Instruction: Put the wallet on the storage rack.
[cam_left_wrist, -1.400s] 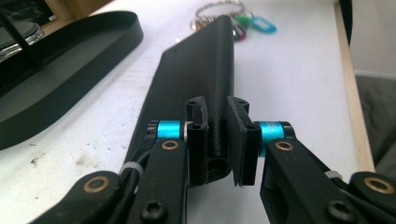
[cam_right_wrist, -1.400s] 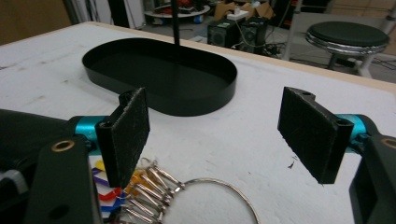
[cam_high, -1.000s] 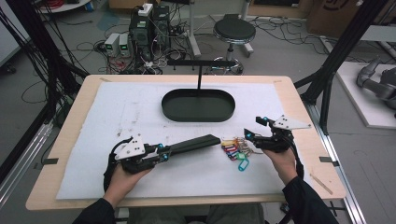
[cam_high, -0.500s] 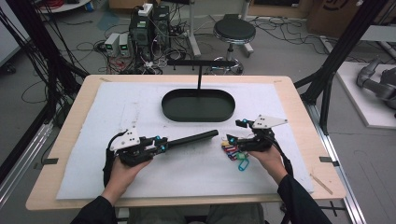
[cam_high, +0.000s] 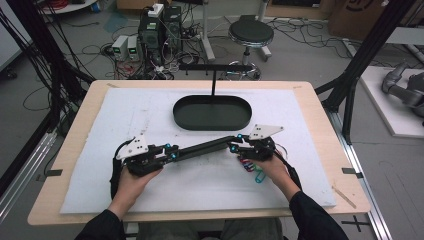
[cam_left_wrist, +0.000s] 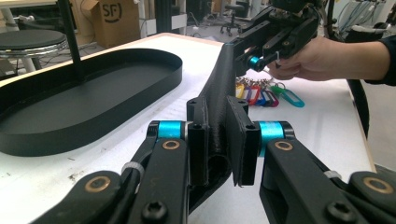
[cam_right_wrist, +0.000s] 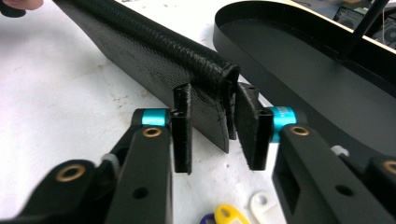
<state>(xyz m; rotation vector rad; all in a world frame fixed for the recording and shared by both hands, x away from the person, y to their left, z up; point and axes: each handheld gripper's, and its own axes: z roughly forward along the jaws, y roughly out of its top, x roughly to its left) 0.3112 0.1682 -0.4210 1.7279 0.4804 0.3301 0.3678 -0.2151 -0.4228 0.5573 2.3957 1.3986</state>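
Note:
A long black textured strip (cam_high: 205, 146) lies slanted just above the white mat, in front of the oval black tray (cam_high: 210, 111). My left gripper (cam_high: 172, 152) is shut on the strip's left end; in the left gripper view the pads clamp that strip (cam_left_wrist: 219, 88) from both sides. My right gripper (cam_high: 235, 146) is at the strip's right end. Its jaws have just been closing, and in the right gripper view the pads press on the folded end of the strip (cam_right_wrist: 154, 46). Coloured key tags (cam_high: 252, 167) lie on the mat under my right hand.
A thin black T-shaped post (cam_high: 213, 80) rises from the tray's far side. The tray wall (cam_right_wrist: 303, 60) stands close behind my right gripper. The white mat (cam_high: 150, 115) covers most of the wooden table. Frame posts stand at both table sides.
My right hand moved left from the key tags to the strip's right end, and its jaws closed around that end. The left gripper kept its hold and stayed put.

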